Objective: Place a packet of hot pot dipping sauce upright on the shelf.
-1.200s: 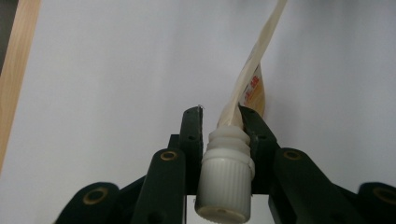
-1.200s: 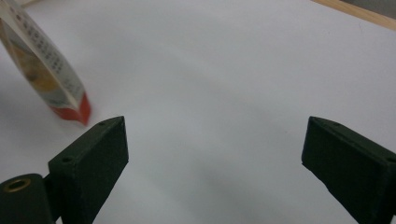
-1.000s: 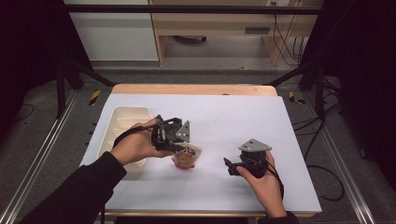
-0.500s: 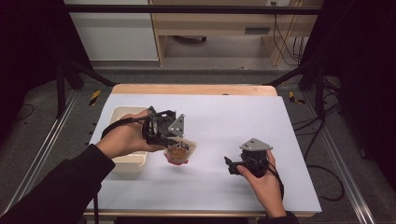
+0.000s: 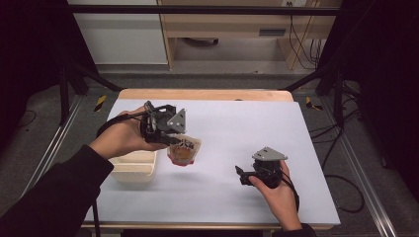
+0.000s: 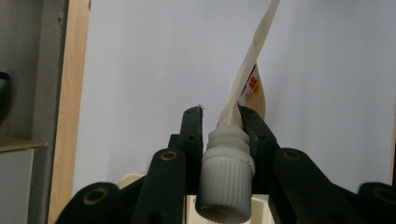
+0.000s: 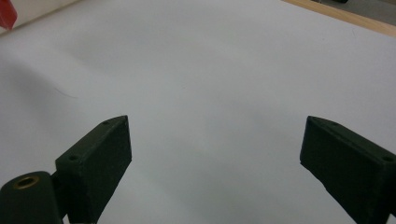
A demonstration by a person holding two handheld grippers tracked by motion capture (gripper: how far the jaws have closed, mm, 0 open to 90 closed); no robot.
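A soft pouch (image 5: 184, 151) with a red bottom and printed front hangs just above the white table sheet (image 5: 237, 123). My left gripper (image 5: 174, 140) is shut on its neck. In the left gripper view the two black jaws clamp the white ribbed spout (image 6: 228, 135) just above the screw cap (image 6: 225, 186), and the pouch (image 6: 250, 79) body extends away, seen edge-on. My right gripper (image 5: 240, 175) rests low over the sheet at the front right, held by a hand. Its jaws (image 7: 215, 154) stand wide open with bare sheet between them.
A beige plastic bin (image 5: 133, 169) sits at the left of the table, under my left forearm. The wooden table edge (image 5: 207, 94) runs along the far side. Black frame legs and cables stand beyond the table on both sides.
My left hand has risen and drifted left toward the bin, lifting the pouch off the sheet. The right gripper has not moved.
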